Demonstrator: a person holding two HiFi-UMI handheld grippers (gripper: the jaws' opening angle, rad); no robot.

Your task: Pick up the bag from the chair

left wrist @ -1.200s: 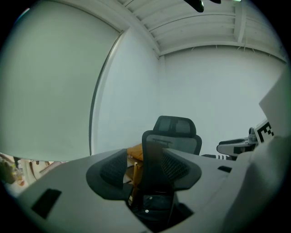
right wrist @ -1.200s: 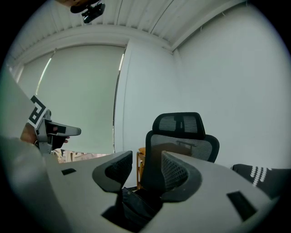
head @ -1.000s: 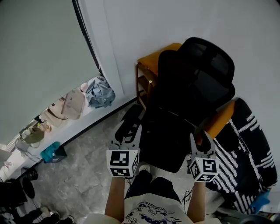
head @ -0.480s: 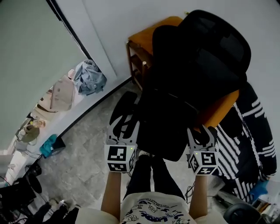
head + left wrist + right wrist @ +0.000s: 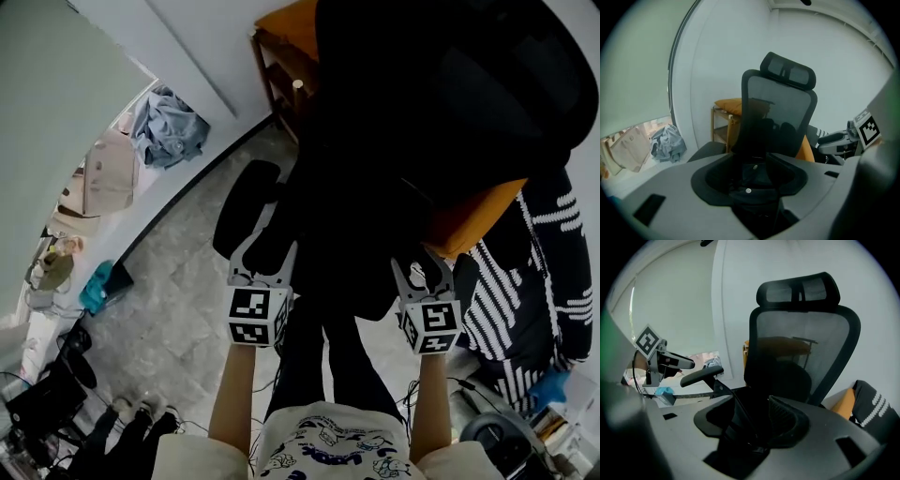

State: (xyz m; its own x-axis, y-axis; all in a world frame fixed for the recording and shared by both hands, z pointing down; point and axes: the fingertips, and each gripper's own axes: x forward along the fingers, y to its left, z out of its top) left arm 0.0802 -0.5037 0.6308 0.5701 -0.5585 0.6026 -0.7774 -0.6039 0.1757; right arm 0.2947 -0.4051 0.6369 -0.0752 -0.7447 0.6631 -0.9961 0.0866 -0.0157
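A black bag lies on the seat of the black mesh office chair; in the head view it merges with the dark seat. My left gripper is at the seat's front left, open, with the bag's snap-buttoned flap seen ahead between its jaws, apart from the pads. At the seat's front right is my right gripper, whose jaws have just been opening and now stand wide. The bag and its strap show ahead between them, not pressed. Each gripper view also shows the other gripper off to the side.
The chair's left armrest juts out beside my left gripper. An orange wooden shelf stands behind the chair. A black-and-white striped cloth hangs at the right. Clothes and bags lie along the left wall.
Both grippers have sunk and moved in toward the chair seat. The chair now fills more of the head view.
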